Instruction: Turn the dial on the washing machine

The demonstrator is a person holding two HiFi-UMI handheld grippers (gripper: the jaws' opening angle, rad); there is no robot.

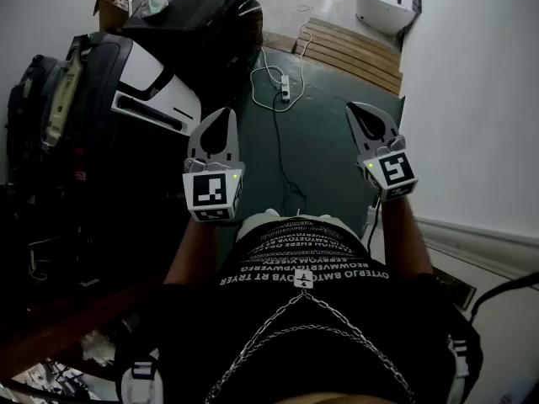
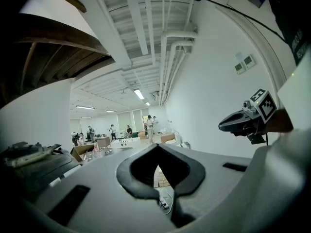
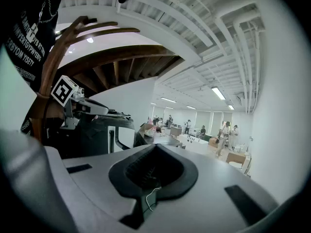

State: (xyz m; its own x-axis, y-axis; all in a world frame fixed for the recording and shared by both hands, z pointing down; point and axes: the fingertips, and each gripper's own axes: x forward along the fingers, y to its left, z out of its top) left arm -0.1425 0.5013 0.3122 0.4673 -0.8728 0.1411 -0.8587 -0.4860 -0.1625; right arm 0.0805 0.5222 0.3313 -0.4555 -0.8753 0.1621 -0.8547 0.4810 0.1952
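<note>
Black shirt (image 1: 337, 301); left claw (image 1: 223, 118), right claw (image 1: 360, 109) shut

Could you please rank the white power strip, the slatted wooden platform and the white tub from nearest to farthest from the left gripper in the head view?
1. White power strip, on the floor right of the left gripper.
2. Slatted wooden platform, farther right.
3. White tub, top right.
</note>
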